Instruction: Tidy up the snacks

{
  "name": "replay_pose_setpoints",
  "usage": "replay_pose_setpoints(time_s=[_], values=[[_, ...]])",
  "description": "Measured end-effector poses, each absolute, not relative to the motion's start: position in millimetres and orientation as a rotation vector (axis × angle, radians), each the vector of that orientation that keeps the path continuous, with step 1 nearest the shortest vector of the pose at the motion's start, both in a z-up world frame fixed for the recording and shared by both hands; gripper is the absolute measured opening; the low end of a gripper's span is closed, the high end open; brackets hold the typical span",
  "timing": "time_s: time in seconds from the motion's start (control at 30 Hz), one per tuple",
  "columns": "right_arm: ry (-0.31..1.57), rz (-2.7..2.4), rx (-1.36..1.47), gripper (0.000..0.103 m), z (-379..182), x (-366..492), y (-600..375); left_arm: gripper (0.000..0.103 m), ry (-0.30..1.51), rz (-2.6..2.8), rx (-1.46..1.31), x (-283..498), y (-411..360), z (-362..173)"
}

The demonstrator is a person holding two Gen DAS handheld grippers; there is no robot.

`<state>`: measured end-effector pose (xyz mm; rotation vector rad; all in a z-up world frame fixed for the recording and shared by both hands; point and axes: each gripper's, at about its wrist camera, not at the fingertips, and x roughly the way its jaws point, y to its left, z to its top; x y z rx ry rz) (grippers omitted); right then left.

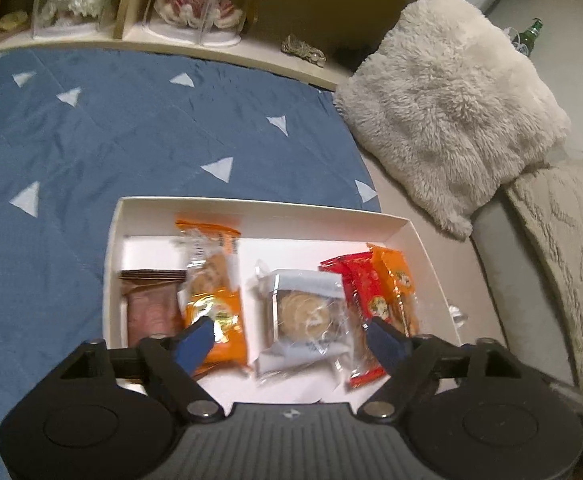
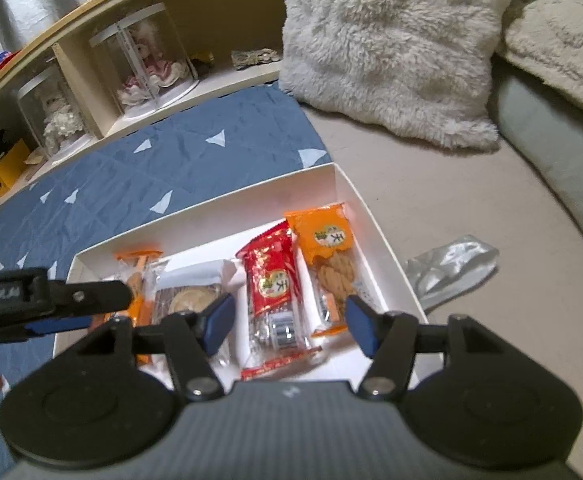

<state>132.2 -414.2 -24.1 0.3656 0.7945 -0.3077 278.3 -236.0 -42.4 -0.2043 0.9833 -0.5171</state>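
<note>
A white shallow box (image 1: 259, 210) lies on the bed and holds several snack packs: a brown bar (image 1: 151, 304), an orange cracker pack (image 1: 211, 280), a clear round-biscuit pack (image 1: 307, 312), a red pack (image 1: 361, 292) and an orange pack (image 1: 397, 284) at the right. My left gripper (image 1: 291, 338) is open and empty, just above the biscuit pack. My right gripper (image 2: 287, 322) is open and empty over the red pack (image 2: 273, 280), beside the orange twist pack (image 2: 327, 248). The box (image 2: 355, 196) shows there too, with the left gripper (image 2: 71, 300) at its left. A silver pack (image 2: 447, 268) lies outside the box's right wall.
A blue quilt with white triangles (image 1: 91, 140) lies under the box's left part. Fluffy white pillows (image 1: 451, 100) sit at the right. A wooden shelf (image 1: 219, 46) with clear display cases runs behind. A green bottle (image 1: 531, 34) stands on the floor.
</note>
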Motion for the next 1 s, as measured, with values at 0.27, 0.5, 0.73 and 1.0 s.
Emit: replay_pose_setpoints(time_s=[0.27, 0.5, 0.73, 1.0], values=[[0.814, -0.348, 0.311, 0.082, -2.3, 119.4, -391.0, 0.103, 0.951, -0.493, -0.143, 251.9, -208.7, -20.9], [0.790, -0.359, 0.253, 0.097, 17.5, 100.4, -363.5, 0.103, 0.915, -0.475, -0.103, 225.2, -180.8, 9.0], [0.764, -0.356, 0.208, 0.102, 44.3, 78.1, -342.8, 0.103, 0.839, -0.467, -0.122, 195.4, -143.4, 40.2], [0.708, -0.364, 0.227, 0.103, 74.9, 40.6, -323.3, 0.103, 0.761, -0.465, -0.095, 159.3, -114.2, 65.9]])
